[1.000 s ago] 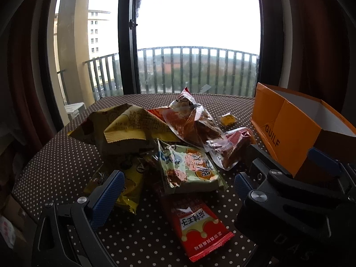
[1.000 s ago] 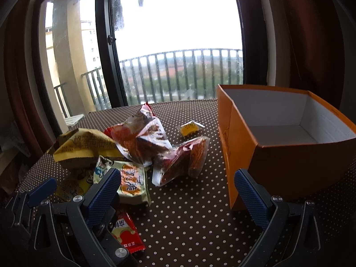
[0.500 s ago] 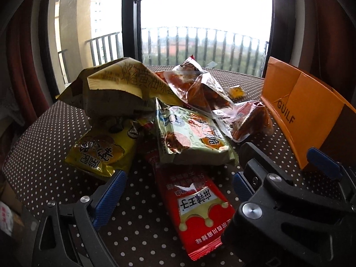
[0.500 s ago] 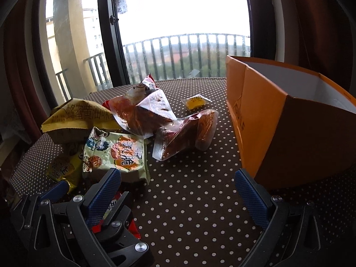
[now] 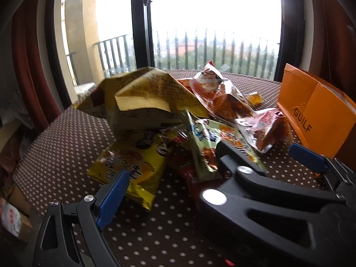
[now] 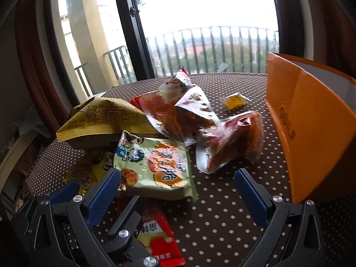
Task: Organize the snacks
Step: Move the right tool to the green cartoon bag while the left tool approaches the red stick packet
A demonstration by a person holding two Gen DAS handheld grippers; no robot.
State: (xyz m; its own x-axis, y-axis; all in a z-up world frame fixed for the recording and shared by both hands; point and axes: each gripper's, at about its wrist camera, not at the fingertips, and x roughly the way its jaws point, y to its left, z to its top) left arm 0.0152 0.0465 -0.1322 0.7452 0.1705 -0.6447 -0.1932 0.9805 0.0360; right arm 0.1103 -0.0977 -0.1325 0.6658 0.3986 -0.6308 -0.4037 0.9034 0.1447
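Note:
A heap of snack packets lies on the dotted brown table (image 6: 222, 218). In the right wrist view my right gripper (image 6: 178, 195) is open and empty, low over the table just in front of the pale green packet (image 6: 155, 166), with the red packet (image 6: 160, 238) under it and a clear bag of red snacks (image 6: 231, 142) ahead to the right. In the left wrist view my left gripper (image 5: 175, 184) is open and empty near the small yellow packet (image 5: 131, 169) and green packet (image 5: 213, 142); its right finger is hidden behind the right gripper's black frame. The orange box (image 6: 311, 120) (image 5: 316, 109) stands at the right.
A large yellow bag (image 6: 106, 120) (image 5: 151, 95) and a second clear bag of red snacks (image 6: 175, 111) sit at the back of the heap. A small yellow sachet (image 6: 233, 100) lies alone beyond. Windows and dark curtains ring the table.
Both grippers have moved down and forward toward the heap. The right gripper now reaches close to the green packet. Both stay open.

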